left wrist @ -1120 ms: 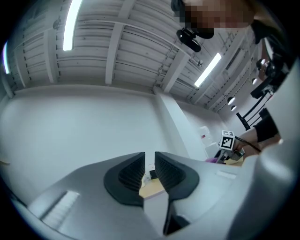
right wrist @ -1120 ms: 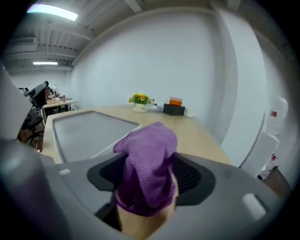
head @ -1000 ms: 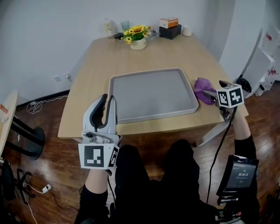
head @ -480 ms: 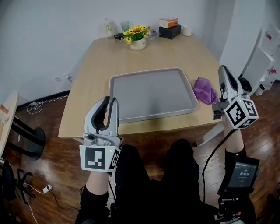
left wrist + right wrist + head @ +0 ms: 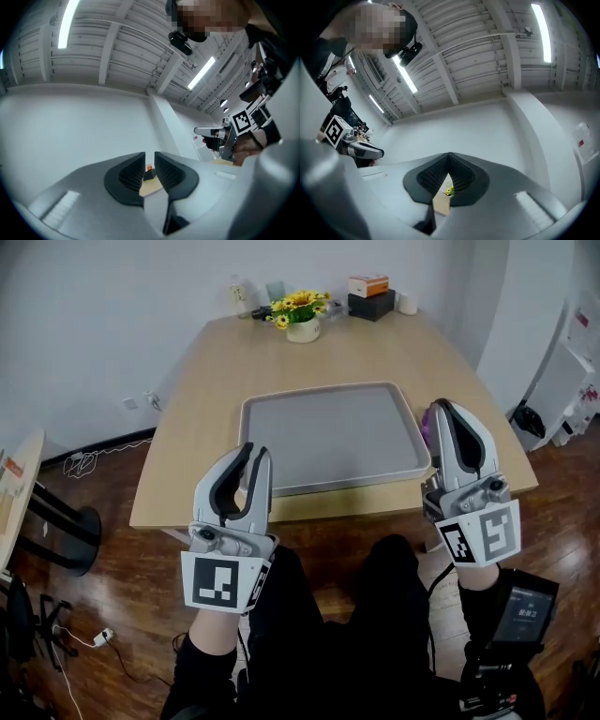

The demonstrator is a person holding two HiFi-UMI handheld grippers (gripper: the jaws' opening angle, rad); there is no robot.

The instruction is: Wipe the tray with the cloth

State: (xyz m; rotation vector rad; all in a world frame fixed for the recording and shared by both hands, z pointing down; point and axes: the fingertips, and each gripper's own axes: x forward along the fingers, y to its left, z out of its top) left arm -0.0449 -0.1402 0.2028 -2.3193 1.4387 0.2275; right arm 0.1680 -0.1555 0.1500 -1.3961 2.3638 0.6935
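**Wipe status: cloth not in hand, both tongs clenched on nothing**

- The grey rectangular tray sits on the light wooden table, centred and close to the near edge.
- The purple cloth lies on the table just off the tray's right rim, toward the table's right edge. It is not on the tray and not gripped.
- On the left gripper the jaws are pinched to a thin slit with nothing in it. Its own view shows only a bit of table through the gap.
- On the right gripper the jaws meet at the tips and hold nothing.
- Both tongs are held upright just in front of the table's near edge, clear of the table.

Progress, my read: no wiping is under way.
- The tray face looks uniformly clean, with no visible dirt or streaks, so I can't tell whether the wipe is finished or not begun.
- If it hasn't begun, all 3 steps remain: grab the cloth, bring it onto the tray, and wipe.

Hidden or unclear:
- Most of the cloth is behind the right gripper, and only a sliver shows.
- The tray's 2 near corners are covered by the grippers.
- Both gripper views point at the ceiling and wall, so neither shows the tray or the cloth.
- The small items at the table's far edge, next to the yellow flowers in a white pot, are too small to identify.
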